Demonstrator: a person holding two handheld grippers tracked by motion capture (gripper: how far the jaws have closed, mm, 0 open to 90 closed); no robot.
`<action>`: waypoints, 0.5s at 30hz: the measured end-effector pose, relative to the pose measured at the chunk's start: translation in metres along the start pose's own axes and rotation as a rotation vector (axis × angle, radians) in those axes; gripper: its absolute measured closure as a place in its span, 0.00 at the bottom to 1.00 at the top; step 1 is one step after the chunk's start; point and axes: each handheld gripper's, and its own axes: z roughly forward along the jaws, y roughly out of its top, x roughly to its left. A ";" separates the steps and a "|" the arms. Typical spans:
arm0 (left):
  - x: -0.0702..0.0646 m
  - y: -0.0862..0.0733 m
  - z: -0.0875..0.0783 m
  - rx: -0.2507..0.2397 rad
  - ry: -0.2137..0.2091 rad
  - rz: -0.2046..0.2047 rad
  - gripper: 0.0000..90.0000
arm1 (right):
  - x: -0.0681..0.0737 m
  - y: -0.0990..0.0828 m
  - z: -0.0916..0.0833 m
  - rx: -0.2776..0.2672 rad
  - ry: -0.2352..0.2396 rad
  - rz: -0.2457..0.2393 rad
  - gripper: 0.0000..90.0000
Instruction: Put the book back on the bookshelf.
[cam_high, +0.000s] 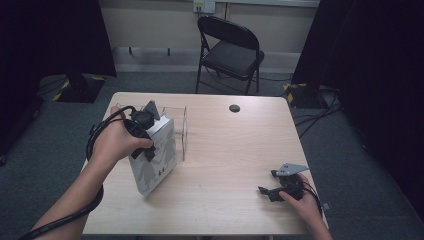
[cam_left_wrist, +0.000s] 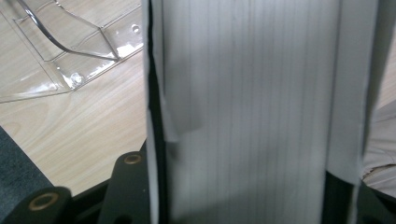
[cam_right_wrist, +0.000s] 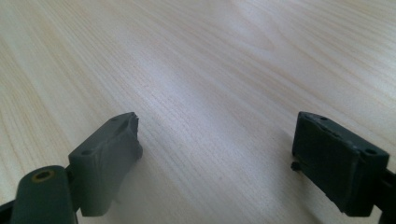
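The left gripper (cam_high: 145, 137) has its fingers clamped across the thick white book with the grey-patterned cover (cam_high: 156, 165), tilted on the pale wooden counter (cam_high: 235, 150) against the clear acrylic stand (cam_high: 181, 125). Keep it squeezed and upright while sliding it in. The right gripper (cam_right_wrist: 217, 140) rests wide open, holding nothing.

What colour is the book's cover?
White with a grey pattern, on the book; clearest in the high view.

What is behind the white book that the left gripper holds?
A clear plastic stand is on the table behind the book. The book and the left gripper cover its left part.
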 end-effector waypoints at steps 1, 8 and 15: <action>-0.001 0.001 0.000 -0.005 0.005 -0.019 0.59 | 0.000 0.000 0.000 0.000 0.000 0.000 0.15; 0.005 0.008 -0.002 -0.008 0.001 -0.027 0.59 | 0.000 0.000 0.000 0.000 0.002 0.000 0.15; 0.003 0.013 0.000 -0.013 0.012 -0.041 0.59 | 0.000 0.000 0.000 -0.002 0.003 0.001 0.15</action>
